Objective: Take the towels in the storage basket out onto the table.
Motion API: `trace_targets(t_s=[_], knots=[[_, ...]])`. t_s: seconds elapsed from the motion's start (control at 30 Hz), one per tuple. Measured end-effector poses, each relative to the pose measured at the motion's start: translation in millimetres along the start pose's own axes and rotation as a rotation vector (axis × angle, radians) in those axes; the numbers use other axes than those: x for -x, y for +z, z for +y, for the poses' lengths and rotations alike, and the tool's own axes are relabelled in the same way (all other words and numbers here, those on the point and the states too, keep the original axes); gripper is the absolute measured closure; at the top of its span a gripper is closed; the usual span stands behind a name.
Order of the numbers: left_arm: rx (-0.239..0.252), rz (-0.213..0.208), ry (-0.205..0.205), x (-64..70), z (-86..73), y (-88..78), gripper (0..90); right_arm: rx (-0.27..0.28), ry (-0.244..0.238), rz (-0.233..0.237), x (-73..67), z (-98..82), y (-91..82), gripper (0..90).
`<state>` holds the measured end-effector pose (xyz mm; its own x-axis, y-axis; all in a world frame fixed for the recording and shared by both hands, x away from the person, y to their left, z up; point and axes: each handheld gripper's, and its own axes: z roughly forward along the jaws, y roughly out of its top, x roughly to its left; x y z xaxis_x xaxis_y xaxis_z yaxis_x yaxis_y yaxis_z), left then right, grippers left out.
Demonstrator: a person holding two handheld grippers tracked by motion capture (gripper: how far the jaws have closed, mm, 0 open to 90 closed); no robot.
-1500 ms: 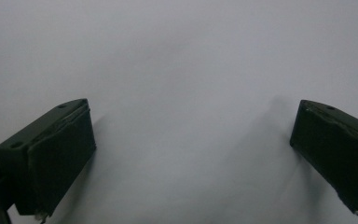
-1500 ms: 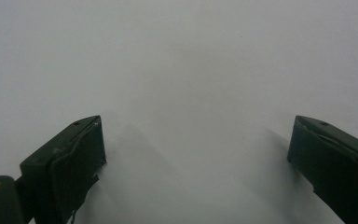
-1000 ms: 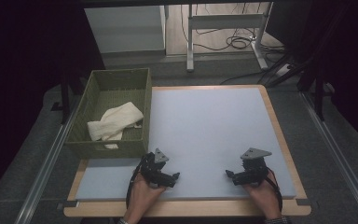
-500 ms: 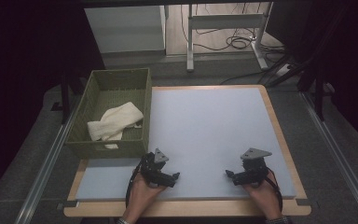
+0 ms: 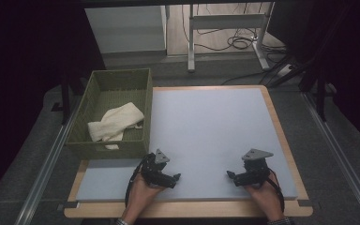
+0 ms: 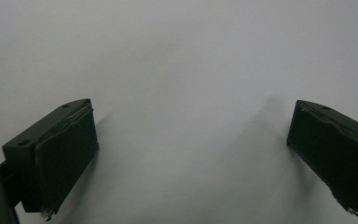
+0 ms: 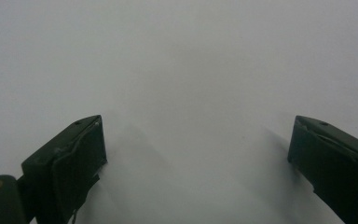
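Observation:
A cream folded towel (image 5: 115, 123) lies inside a green woven basket (image 5: 98, 148) at the table's left. My left gripper (image 5: 165, 177) rests on the pale grey mat (image 5: 211, 126) near the front edge, just below the basket's near corner. My right gripper (image 5: 243, 176) rests on the mat at the front right. In the left gripper view my gripper (image 6: 191, 154) stands open over bare mat, nothing between its jaws. In the right gripper view my gripper (image 7: 198, 163) is open too, with bare mat between the jaws.
The mat covers a wood-edged table (image 5: 288, 154). Behind the table stand a white cabinet (image 5: 126, 28) and a metal desk frame (image 5: 225, 23) with cables on the floor. Metal rails (image 5: 47, 164) run along both sides.

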<state>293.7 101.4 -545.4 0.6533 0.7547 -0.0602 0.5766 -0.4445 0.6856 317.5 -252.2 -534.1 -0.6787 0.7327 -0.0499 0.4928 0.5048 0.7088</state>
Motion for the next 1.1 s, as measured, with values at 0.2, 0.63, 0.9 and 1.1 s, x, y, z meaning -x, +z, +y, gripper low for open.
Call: trace_targets(t_s=[0.2, 0.63, 0.9, 1.1], knots=[[0.012, -0.014, 0.024, 5.9, 4.0, -2.7, 1.7, -0.001, -0.002, -0.002, -0.1, -0.1, -0.1, 4.3], [0.013, -0.053, 0.063, 13.6, 25.1, -7.6, 1.6, -0.001, -0.003, -0.004, -0.2, -0.1, -0.1, 4.2], [0.008, -0.076, 0.069, 14.6, 39.0, -7.4, 1.4, 0.000, -0.003, -0.004, -0.2, -0.1, -0.2, 4.2], [0.002, -0.077, 0.087, 16.6, 49.5, -9.5, 1.3, 0.001, -0.002, -0.004, -0.3, -0.1, -0.1, 4.2]])
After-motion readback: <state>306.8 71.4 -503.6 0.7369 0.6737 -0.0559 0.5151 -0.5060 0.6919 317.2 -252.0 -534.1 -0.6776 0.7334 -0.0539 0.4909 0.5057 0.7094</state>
